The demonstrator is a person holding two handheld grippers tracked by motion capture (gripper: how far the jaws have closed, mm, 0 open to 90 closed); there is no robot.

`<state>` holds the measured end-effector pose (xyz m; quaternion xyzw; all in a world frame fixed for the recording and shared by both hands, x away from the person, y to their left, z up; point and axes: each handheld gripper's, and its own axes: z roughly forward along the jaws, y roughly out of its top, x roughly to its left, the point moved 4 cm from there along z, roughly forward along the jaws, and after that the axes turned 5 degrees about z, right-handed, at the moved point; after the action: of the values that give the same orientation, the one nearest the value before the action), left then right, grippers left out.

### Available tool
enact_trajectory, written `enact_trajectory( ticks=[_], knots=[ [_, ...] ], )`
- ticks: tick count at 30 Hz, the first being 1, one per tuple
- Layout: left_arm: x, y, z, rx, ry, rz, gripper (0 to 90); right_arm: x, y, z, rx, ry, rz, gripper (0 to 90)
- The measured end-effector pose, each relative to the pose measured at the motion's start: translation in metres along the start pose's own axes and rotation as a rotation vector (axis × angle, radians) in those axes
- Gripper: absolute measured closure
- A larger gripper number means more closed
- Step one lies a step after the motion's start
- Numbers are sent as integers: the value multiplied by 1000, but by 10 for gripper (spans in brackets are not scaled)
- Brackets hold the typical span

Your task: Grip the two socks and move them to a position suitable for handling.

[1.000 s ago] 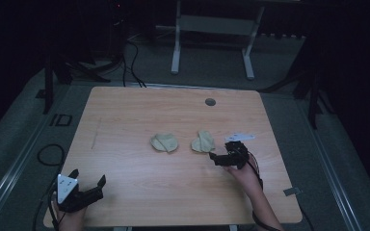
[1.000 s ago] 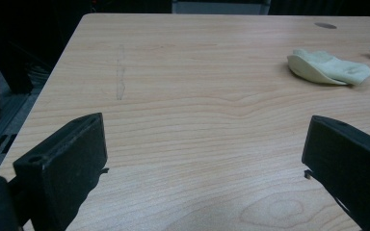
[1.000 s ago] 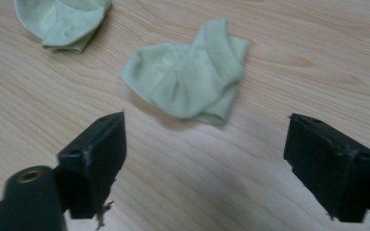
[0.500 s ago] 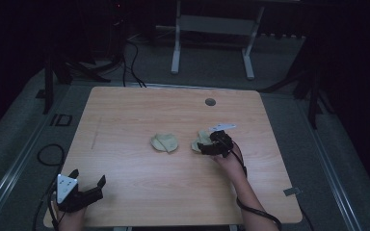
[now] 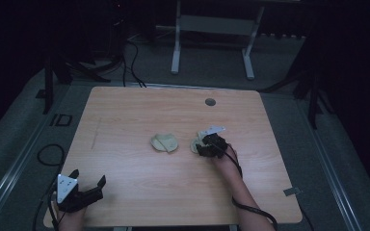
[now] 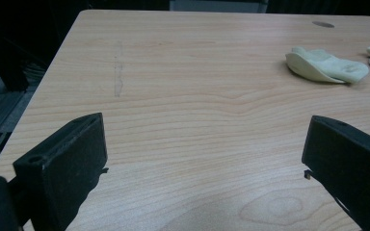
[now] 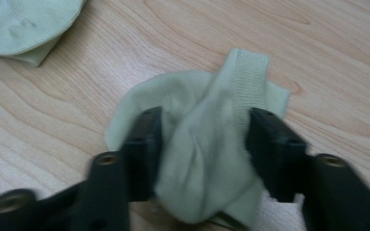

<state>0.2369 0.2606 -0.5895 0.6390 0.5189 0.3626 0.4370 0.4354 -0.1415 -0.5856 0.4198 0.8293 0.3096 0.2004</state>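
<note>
My right gripper [image 7: 200,144] is closing around a bunched fold of the pale green sock [image 7: 207,159], cuff pointing away; my left gripper [image 5: 79,188] is waiting wide open, empty, well apart.

On my bench [image 5: 125,120], two socks lie side by side near the middle: the left sock [image 5: 164,143] alone, the right sock [image 5: 196,143] under my right gripper [image 5: 207,147], bunched between its jaws. My left gripper [image 5: 79,191] sits at the near left corner, well apart from both.
</note>
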Motion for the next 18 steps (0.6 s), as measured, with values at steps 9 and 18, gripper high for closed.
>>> enact_trajectory(
  ticks=[9,18],
  knots=[
    [0,0,0,-5,1,7,22,2,2,-5,-5,-28,24,806],
    [-1,0,1,3,-2,7,21,6,17,-40,-75,1,63,810]
  ],
)
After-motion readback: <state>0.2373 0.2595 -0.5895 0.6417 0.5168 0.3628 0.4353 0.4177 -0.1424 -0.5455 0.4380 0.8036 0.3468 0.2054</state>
